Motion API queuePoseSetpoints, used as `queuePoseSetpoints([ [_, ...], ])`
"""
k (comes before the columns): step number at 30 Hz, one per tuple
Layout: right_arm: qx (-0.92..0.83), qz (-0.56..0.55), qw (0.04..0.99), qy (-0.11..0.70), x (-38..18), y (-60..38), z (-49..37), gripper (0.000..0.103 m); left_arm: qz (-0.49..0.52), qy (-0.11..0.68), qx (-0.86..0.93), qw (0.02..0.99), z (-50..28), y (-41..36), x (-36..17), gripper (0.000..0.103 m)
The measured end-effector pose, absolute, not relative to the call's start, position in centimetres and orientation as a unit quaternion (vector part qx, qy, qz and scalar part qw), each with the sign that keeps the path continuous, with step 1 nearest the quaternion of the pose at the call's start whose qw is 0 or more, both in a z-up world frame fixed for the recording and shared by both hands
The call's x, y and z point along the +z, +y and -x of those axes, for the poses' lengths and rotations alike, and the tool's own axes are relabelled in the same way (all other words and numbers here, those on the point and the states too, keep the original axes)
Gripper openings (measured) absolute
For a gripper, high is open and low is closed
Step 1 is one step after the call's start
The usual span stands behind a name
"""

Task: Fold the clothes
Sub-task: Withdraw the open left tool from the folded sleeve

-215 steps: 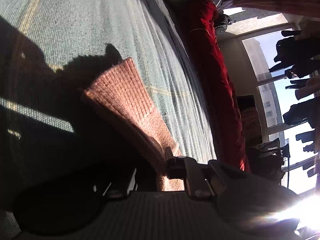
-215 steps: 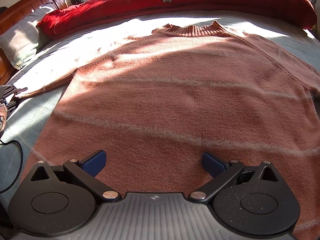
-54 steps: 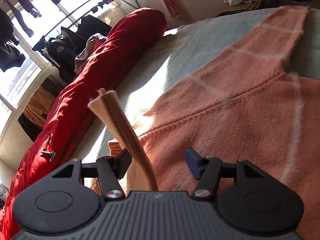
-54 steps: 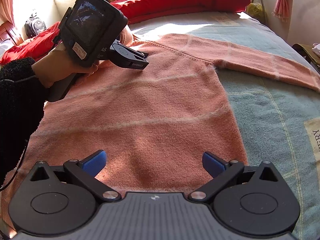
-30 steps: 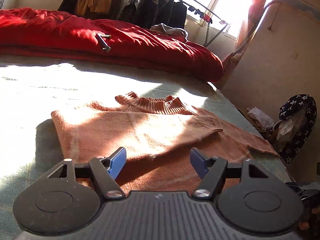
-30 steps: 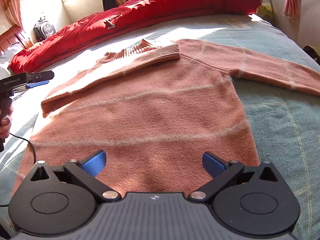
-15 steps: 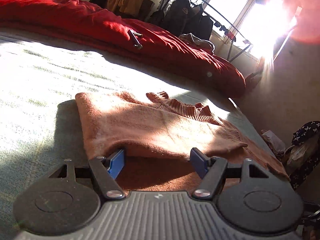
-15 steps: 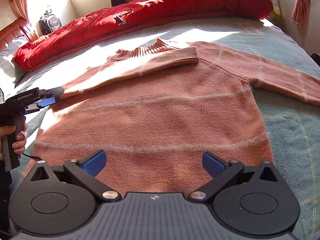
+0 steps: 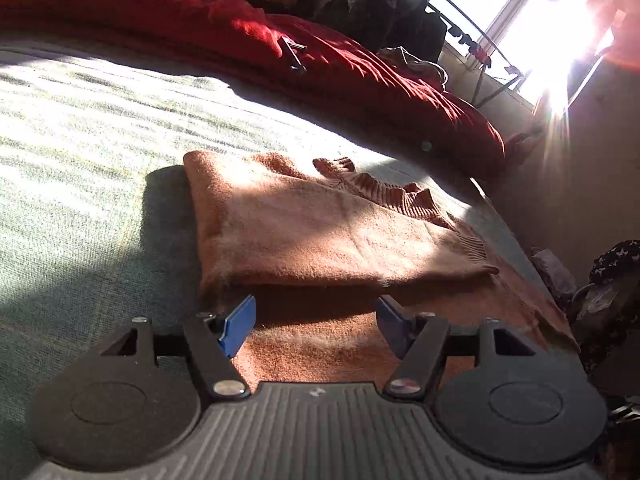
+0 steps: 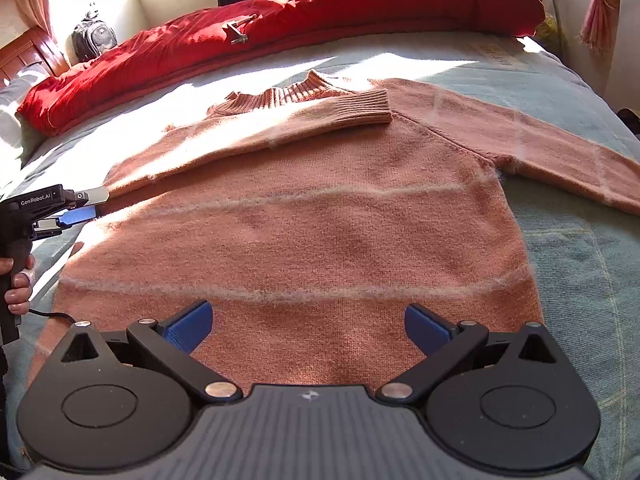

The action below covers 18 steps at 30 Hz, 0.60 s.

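Observation:
A salmon-pink knitted sweater point(image 10: 304, 236) with pale stripes lies flat on the bed. Its left sleeve point(image 10: 280, 128) is folded across the chest, cuff near the collar. Its right sleeve point(image 10: 560, 148) lies stretched out to the right. My left gripper point(image 9: 316, 320) is open and empty, low at the sweater's left edge, just under the folded sleeve point(image 9: 320, 228); it also shows in the right wrist view point(image 10: 84, 204). My right gripper point(image 10: 308, 326) is open and empty above the sweater's hem.
A red quilt point(image 10: 320, 12) lies along the far side of the bed. The light blue-green bedsheet point(image 10: 580, 280) surrounds the sweater. A clothes rack point(image 9: 400, 4) stands by the bright window. A bag point(image 10: 94, 38) sits by the wooden headboard.
My left gripper let go of the left sleeve after laying it across the chest, then dropped low to the sweater's left edge. My right gripper stayed open and shifted slightly.

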State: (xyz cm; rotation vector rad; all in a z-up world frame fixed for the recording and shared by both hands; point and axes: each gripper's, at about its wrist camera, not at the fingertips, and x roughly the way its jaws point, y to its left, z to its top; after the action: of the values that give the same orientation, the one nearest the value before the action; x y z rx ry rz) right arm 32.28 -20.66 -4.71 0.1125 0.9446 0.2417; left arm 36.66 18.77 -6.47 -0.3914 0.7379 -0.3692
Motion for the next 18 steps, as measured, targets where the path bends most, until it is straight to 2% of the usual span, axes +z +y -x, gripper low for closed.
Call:
queuePoseSetpoints([
  [7, 0.110, -0.057, 0.880, 0.459, -5.2, -20.5, -32.6, 0.103, 0.146, 0.317, -0.186, 0.919, -40.9, 17.8, -4.7, 0.071],
  [14, 0.100, -0.049, 0.879, 0.463, -5.1, -20.5, -32.3, 0.103, 0.109, 0.369, -0.110, 0.916, -46.1, 18.4, -9.2, 0.070],
  [18, 0.085, -0.051, 0.879, 0.467, -5.3, -21.0, -32.4, 0.103, 0.115, 0.356, -0.116, 0.920, -44.7, 18.8, -7.8, 0.070],
])
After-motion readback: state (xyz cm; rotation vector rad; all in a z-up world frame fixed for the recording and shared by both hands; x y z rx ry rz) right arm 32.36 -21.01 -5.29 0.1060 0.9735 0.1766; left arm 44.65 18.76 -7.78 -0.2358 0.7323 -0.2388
